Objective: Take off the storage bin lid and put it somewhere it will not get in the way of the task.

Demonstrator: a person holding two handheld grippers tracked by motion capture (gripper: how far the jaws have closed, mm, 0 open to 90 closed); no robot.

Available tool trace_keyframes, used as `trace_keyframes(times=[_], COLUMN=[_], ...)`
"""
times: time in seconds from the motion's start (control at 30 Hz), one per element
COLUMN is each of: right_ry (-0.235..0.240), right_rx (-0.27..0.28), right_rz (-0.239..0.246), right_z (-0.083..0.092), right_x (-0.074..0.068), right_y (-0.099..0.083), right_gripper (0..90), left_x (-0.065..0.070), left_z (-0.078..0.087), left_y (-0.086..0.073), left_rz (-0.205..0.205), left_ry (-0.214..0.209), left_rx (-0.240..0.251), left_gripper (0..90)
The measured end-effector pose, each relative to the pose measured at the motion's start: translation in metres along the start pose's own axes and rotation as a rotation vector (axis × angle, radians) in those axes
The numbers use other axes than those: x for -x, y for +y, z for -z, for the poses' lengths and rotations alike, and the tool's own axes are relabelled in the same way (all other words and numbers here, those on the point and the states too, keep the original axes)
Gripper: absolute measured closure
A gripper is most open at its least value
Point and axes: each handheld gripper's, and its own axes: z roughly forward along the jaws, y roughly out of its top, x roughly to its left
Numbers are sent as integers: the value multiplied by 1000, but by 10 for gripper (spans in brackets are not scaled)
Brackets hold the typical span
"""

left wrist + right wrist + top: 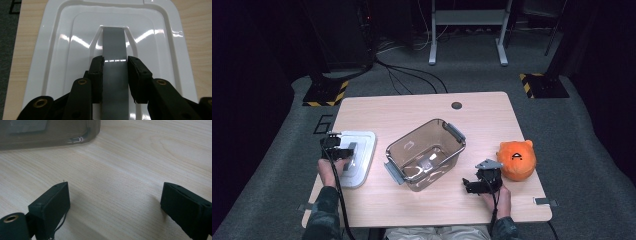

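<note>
A white plastic lid lies flat at the table's left side, with a grey strap handle running down its middle. My left gripper is down on it, and in the left gripper view its pads press both sides of that handle, so it is shut on it. A clear smoky storage bin with grey side clips stands open in the centre. My right gripper rests low over bare wood to the bin's right, jaws wide open with nothing between them; the bin's corner lies ahead of it.
An orange plush toy sits at the right edge, just beyond the right hand. A round cable hole is in the table's far edge. Bare wood lies between the bin and the front edge.
</note>
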Motion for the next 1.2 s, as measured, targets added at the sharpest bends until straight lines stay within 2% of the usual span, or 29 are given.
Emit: trace_keyframes(times=[0.17,0.33,0.53,0.6,0.63,0.7,0.8,0.87,0.9,0.93,1.03,1.2], right_ry=[0,0,0,0,0,0,0,0,0,0,0,0], right_rx=[0,0,0,0,0,0,0,0,0,0,0,0], right_rz=[0,0,0,0,0,0,-1,-1,0,0,0,0], right_z=[0,0,0,0,0,0,0,0,0,0,0,0], right_x=[0,0,0,0,0,0,0,0,0,0,0,0], right_y=[0,0,0,0,0,0,0,0,0,0,0,0], right_gripper=[81,81,81,81,81,81,81,81,81,81,81,81], left_x=[-1,-1,0,-1,0,2,7,8,12,12,21,33], left_z=[-2,-3,3,4,8,12,20,21,26,26,34,41], left_y=[-1,-1,-1,-2,-3,-5,-9,-10,-12,-12,-20,-35], left_rz=[-2,14,28,18,27,19,-12,-14,-42,-42,-93,-165], left_ry=[4,9,13,13,11,6,-8,-17,-32,-32,-56,-137], left_rx=[1,-4,1,4,15,33,62,69,77,77,100,137], left_gripper=[663,647,294,220,197,149,87,60,42,25,0,0])
